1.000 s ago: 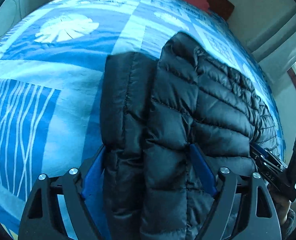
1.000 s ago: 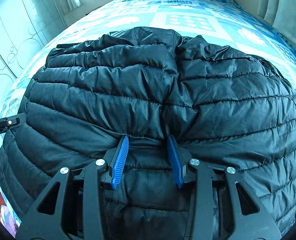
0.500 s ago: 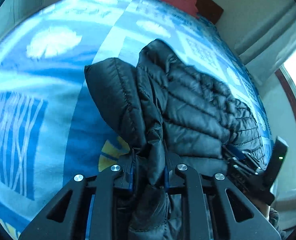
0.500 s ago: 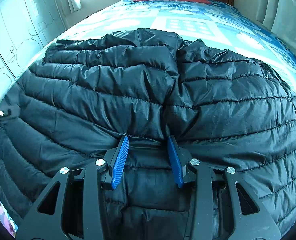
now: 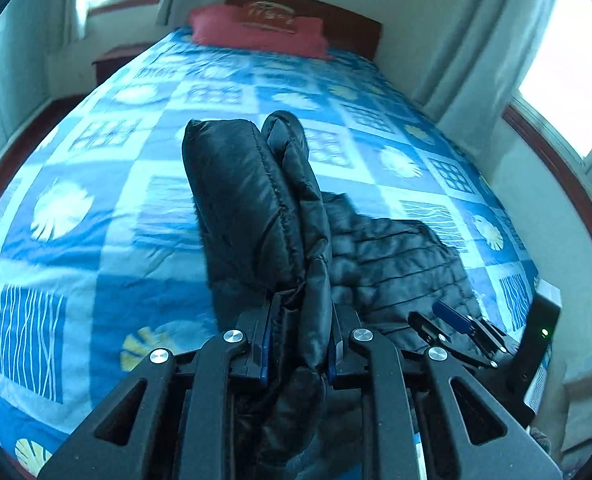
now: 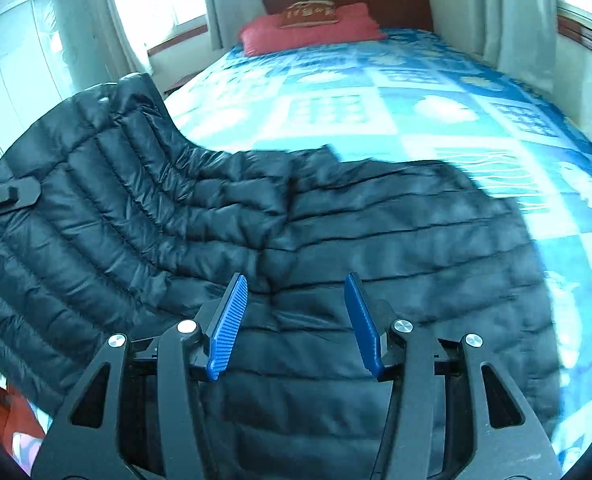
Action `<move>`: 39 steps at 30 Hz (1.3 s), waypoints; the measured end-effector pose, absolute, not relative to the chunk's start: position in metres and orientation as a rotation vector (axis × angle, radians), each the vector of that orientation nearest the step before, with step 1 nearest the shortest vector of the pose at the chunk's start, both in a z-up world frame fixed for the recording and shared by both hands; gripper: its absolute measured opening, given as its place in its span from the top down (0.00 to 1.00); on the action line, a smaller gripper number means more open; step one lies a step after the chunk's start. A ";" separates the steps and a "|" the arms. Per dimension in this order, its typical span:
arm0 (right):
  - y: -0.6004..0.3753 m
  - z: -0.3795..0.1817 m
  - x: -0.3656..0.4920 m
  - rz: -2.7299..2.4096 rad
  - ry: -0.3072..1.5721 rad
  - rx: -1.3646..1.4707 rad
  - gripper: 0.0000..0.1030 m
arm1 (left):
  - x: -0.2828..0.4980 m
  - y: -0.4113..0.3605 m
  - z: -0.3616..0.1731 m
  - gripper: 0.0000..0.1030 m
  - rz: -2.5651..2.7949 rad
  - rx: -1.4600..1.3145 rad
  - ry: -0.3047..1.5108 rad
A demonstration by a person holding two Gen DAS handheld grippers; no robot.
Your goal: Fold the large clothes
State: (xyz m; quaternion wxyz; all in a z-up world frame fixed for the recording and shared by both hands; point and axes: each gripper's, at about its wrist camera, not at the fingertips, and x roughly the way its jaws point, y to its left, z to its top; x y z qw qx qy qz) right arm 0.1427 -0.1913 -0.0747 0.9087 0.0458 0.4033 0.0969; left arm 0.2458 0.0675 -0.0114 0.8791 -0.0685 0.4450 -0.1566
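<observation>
A black quilted puffer jacket (image 6: 336,240) lies on the blue patterned bedspread (image 6: 456,120). My left gripper (image 5: 300,344) is shut on a bunched edge of the jacket (image 5: 256,208) and holds that side lifted upright above the bed. The lifted side shows at the left of the right wrist view (image 6: 96,152). My right gripper (image 6: 296,324) is open, its blue pads either side of the jacket's near edge without pinching it. It also shows in the left wrist view (image 5: 456,324), low at the right over the jacket.
A red pillow (image 5: 256,32) lies against the dark wooden headboard (image 5: 336,20) at the far end. Curtained windows (image 5: 568,72) are on the right, and a wardrobe (image 6: 24,60) on the left. The bedspread (image 5: 96,220) stretches left of the jacket.
My left gripper closed on the jacket's edge and raised it off the bed. My right gripper opened wider and both views tilted up toward the headboard.
</observation>
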 end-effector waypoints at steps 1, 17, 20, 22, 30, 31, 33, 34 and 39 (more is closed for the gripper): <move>-0.200 -0.073 0.140 0.191 0.831 0.100 0.50 | 0.247 0.057 -0.011 0.81 -0.332 -0.130 0.927; -0.333 -0.087 0.091 -0.025 0.888 0.164 0.50 | 0.251 -0.129 -0.051 0.81 -0.458 0.097 0.977; -0.350 -0.093 0.090 -0.046 0.898 0.181 0.50 | 0.248 -0.149 -0.060 0.81 -0.469 0.105 0.993; -0.358 -0.095 0.089 -0.056 0.902 0.185 0.50 | 0.246 -0.161 -0.067 0.82 -0.481 0.110 1.006; -0.381 -0.108 0.087 -0.091 0.922 0.189 0.50 | 0.238 -0.196 -0.096 0.82 -0.508 0.123 1.035; -0.383 -0.109 0.087 -0.095 0.925 0.191 0.50 | 0.237 -0.200 -0.098 0.82 -0.506 0.128 1.033; -0.387 -0.108 0.086 -0.103 0.922 0.193 0.50 | 0.236 -0.202 -0.102 0.82 -0.499 0.136 1.030; -0.388 -0.108 0.086 -0.106 0.920 0.192 0.50 | 0.236 -0.203 -0.102 0.81 -0.498 0.138 1.030; -0.390 -0.107 0.086 -0.108 0.917 0.192 0.50 | 0.233 -0.206 -0.103 0.81 -0.485 0.153 1.013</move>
